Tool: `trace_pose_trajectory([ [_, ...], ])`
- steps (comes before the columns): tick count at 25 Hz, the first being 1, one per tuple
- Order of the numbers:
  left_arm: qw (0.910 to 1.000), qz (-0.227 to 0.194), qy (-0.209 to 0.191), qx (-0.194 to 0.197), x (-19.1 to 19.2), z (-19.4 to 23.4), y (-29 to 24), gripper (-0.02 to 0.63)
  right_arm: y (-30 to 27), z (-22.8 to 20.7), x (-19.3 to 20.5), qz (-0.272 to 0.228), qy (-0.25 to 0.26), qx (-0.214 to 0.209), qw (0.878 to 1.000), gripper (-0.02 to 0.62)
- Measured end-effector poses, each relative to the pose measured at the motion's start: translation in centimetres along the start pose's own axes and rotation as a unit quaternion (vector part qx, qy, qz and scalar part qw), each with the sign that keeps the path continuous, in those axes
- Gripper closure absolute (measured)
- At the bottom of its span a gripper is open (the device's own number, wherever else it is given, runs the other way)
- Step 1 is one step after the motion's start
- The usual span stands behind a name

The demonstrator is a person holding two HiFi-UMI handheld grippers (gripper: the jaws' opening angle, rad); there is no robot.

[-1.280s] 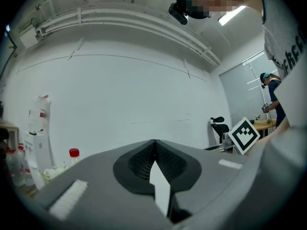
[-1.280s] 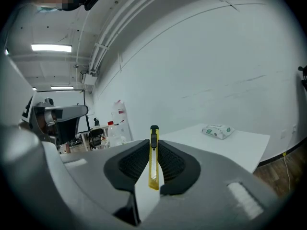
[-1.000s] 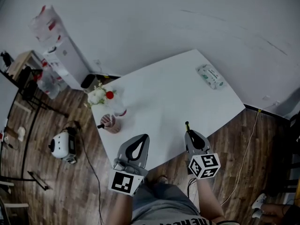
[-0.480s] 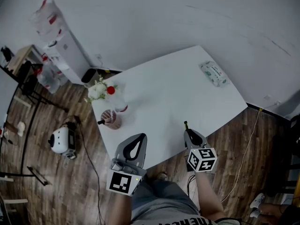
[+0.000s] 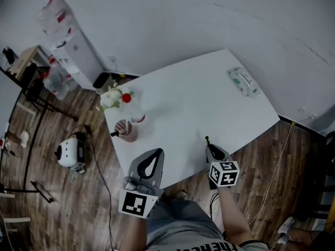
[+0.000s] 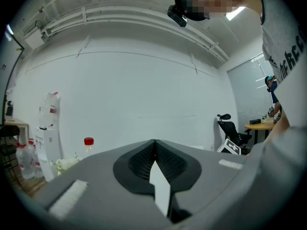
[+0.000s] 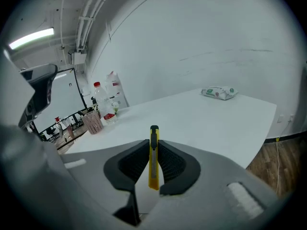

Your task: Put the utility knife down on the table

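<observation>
Since the utility knife (image 7: 153, 157) is not yet on the bench (image 5: 199, 103), the right gripper (image 5: 210, 146) clamps it in its fingers above the near edge, while the left gripper (image 5: 156, 153) idles, fingers pressed together on nothing.

one overhead, two at jaw level
head view looks steeply down at the tabletop (image 5: 188, 103); right gripper view skims across it; left gripper view faces the wall (image 6: 144, 90), seemingly sharing only the flowers (image 6: 62, 164).

White table (image 5: 193, 98) on wood floor (image 5: 68, 208) (white walls (image 5: 183, 25)).
</observation>
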State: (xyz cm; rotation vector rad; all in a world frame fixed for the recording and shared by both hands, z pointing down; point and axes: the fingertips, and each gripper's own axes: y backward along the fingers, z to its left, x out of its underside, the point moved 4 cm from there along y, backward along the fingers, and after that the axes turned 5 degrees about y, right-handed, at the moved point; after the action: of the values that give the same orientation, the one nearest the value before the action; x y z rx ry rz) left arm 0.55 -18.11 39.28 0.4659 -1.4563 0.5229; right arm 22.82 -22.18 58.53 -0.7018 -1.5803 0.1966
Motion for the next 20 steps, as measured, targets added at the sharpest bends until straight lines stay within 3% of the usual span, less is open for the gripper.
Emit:
trace_pose_trajectory([
  [20, 0.9995, 0.008, 0.004, -0.031, 0.4, 2.0, 0.9, 0.595, -3.7, 0.3, 1.7, 0.098, 0.028, 0.013, 0.995, 0.540],
])
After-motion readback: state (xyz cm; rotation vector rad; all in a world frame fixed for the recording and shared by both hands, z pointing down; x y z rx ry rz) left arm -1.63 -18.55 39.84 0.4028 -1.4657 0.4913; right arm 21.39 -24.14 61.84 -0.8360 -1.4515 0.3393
